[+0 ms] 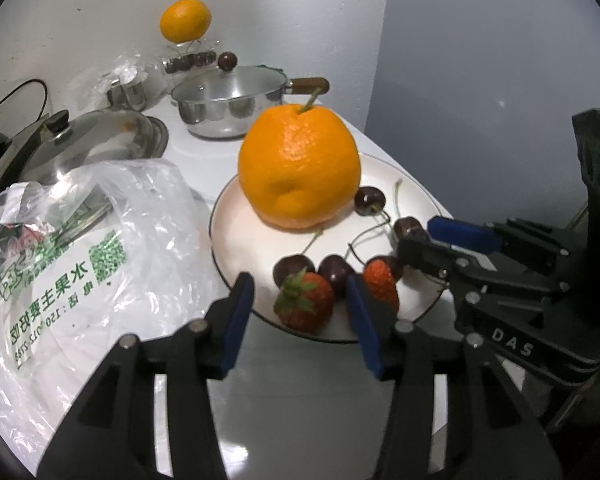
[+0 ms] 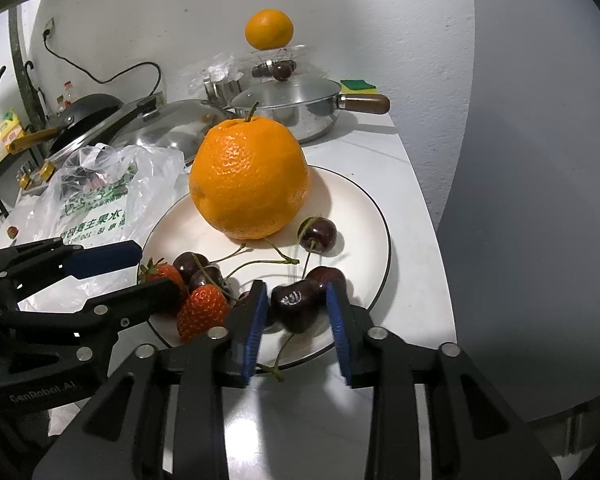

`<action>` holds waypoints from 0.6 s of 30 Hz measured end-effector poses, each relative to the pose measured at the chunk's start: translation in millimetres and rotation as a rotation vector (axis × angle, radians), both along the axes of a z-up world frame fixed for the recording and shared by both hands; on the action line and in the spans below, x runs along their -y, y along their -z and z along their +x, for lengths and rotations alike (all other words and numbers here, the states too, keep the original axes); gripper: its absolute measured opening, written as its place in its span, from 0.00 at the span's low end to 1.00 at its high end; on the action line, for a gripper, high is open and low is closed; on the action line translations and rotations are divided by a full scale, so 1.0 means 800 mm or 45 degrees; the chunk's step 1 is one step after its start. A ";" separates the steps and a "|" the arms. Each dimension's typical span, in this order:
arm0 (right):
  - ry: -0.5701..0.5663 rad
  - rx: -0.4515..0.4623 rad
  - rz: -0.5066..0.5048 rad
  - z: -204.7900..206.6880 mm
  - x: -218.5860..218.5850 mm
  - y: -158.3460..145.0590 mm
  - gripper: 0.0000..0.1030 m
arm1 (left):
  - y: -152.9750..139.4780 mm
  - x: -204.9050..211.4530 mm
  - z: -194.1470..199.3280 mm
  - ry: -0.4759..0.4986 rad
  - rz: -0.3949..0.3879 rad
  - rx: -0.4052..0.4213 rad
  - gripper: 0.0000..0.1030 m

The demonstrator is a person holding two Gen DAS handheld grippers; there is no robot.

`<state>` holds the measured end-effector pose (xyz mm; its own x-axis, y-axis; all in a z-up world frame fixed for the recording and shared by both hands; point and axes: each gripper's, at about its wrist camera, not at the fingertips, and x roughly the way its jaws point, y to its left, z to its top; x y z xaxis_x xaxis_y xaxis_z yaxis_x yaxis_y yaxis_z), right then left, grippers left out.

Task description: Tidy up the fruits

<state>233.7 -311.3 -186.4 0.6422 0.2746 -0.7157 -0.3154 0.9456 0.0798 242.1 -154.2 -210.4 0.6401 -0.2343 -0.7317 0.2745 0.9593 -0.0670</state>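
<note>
A white plate holds a big orange, two strawberries and several dark cherries. My left gripper is open, its pads on either side of the near strawberry at the plate's front edge. My right gripper is open around a dark cherry at the plate's front edge, pads close to it. The right gripper also shows in the left wrist view, over a cherry.
A clear plastic bag with green print lies left of the plate. Behind stand a lidded steel pot, a pan lid, and a second orange on a rack. The counter edge runs at the right.
</note>
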 end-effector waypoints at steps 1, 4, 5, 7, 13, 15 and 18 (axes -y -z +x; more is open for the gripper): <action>0.004 0.003 0.001 -0.001 0.001 -0.001 0.38 | -0.001 0.000 -0.001 0.001 -0.001 0.002 0.49; 0.012 0.009 0.002 -0.002 0.002 -0.004 0.39 | -0.003 -0.002 -0.002 0.002 -0.002 0.009 0.49; 0.014 0.012 -0.002 -0.003 0.001 -0.005 0.39 | -0.005 -0.003 -0.003 0.001 -0.003 0.013 0.49; 0.016 0.014 -0.004 -0.004 0.000 -0.006 0.39 | -0.007 -0.005 -0.006 -0.002 -0.005 0.020 0.49; 0.012 0.030 -0.005 -0.011 -0.004 -0.013 0.39 | -0.017 -0.011 -0.016 -0.011 -0.008 0.048 0.49; 0.010 0.036 -0.006 -0.014 -0.006 -0.016 0.40 | -0.020 -0.013 -0.020 -0.015 -0.009 0.058 0.49; 0.007 0.048 -0.009 -0.018 -0.010 -0.020 0.40 | -0.025 -0.016 -0.025 -0.021 -0.008 0.073 0.49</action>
<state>219.0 -303.1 -170.5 0.6701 0.2660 -0.6930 -0.3126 0.9479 0.0615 221.7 -141.3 -190.0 0.6850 -0.2276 -0.6921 0.2623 0.9633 -0.0572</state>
